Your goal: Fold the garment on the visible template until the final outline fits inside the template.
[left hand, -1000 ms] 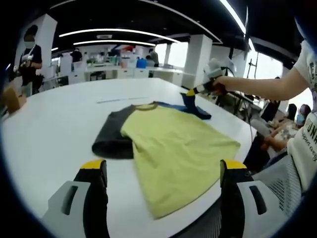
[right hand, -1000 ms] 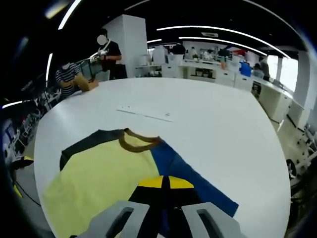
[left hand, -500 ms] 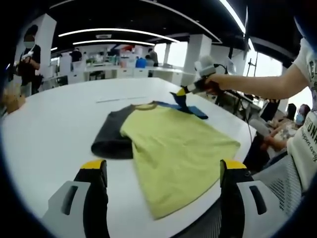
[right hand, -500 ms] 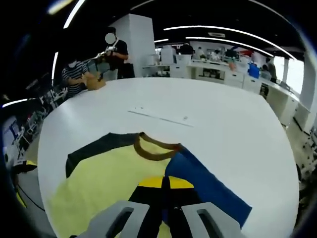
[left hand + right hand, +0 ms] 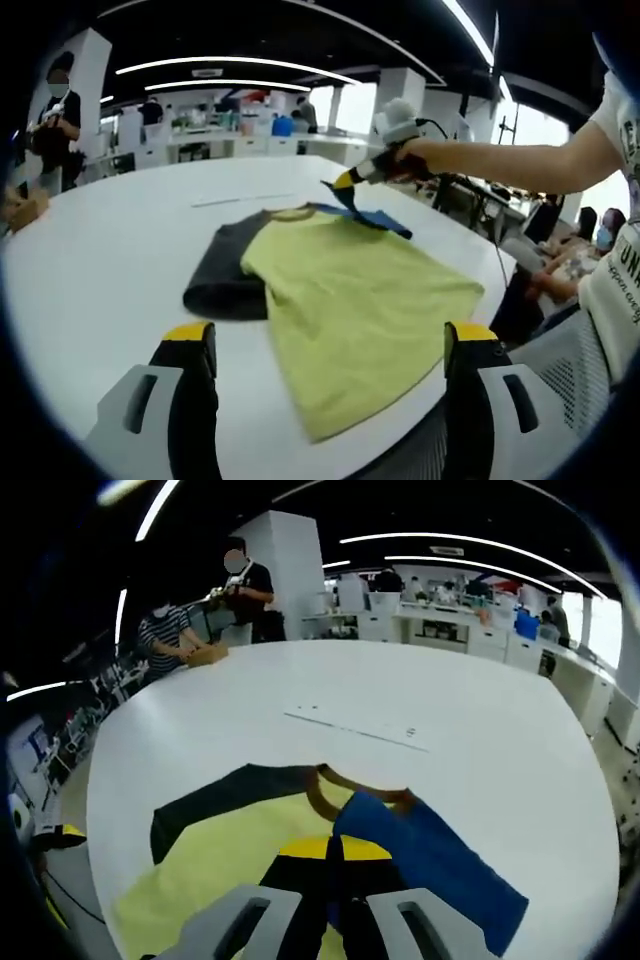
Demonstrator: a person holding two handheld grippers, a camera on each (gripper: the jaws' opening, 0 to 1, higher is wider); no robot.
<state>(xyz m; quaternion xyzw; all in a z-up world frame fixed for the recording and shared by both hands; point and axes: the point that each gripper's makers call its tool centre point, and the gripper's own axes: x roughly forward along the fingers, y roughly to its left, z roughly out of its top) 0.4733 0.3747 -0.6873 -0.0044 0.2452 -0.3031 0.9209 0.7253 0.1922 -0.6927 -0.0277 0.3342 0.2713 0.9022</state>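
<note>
— Where's the shirt (image 5: 350,300)?
— Flat on the white worktop (image 5: 110,250), yellow body, dark sleeve (image 5: 225,275) out.
— And each hand-held gripper?
— Right hand-held gripper (image 5: 330,852) pinches the blue sleeve (image 5: 440,875), lifted; left hand-held gripper (image 5: 330,345) gapes wide, holding nothing

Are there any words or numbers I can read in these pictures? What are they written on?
"UN": the start of dark lettering on the person's white shirt at the edge of the left gripper view; the rest is cut off.
Smaller print under it on the same shirt: too blurred to read.
Yellow T-shirt, its blue sleeve, the white table: no words on them.
Things on the far desks: too small to read.
</note>
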